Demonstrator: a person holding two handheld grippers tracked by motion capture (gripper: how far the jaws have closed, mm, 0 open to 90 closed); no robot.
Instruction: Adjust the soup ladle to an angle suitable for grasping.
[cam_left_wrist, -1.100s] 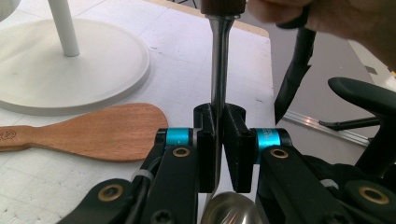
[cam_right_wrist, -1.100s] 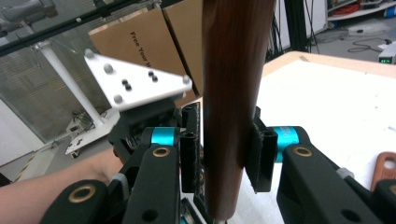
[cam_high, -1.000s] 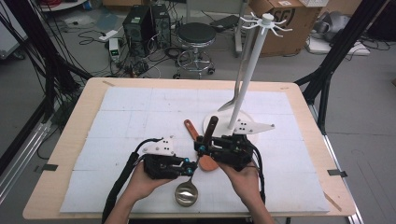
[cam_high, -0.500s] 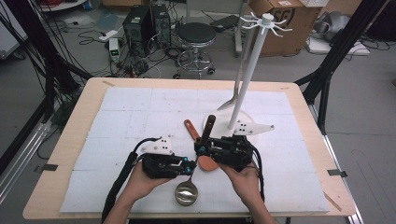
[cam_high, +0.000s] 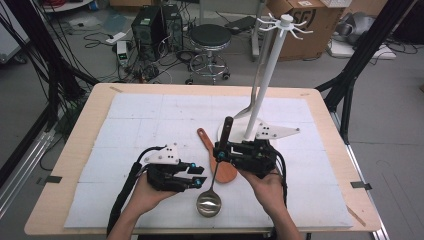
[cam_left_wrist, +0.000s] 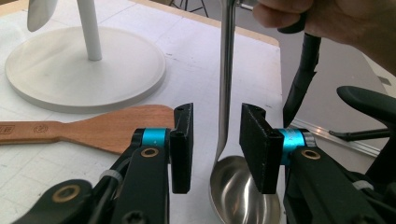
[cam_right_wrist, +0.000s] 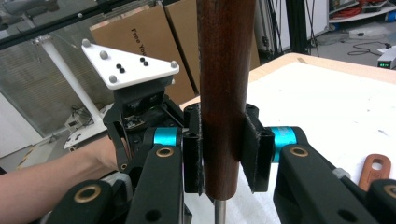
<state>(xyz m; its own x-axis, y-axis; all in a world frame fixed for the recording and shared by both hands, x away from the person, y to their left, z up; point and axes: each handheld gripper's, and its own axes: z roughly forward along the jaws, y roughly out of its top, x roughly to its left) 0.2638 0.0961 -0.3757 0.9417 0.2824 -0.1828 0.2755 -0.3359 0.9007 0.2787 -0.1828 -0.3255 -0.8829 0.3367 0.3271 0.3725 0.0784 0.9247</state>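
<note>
Right gripper (cam_right_wrist: 223, 156) clamps the steel ladle's dark wooden handle (cam_right_wrist: 225, 93); left gripper (cam_left_wrist: 215, 144), jaws just opening, has released its metal stem (cam_left_wrist: 227, 70); hanging on the white hook stand (cam_high: 270, 70) remains.

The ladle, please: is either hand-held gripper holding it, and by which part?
The right hand-held gripper clamps the ladle by its dark wooden handle. The left hand-held gripper has just been opening; the steel stem stands untouched between its jaws.

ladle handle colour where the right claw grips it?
Dark brown wood on the ladle handle, above a steel shaft; shows best in the right gripper view, between the right claw pads.
</note>
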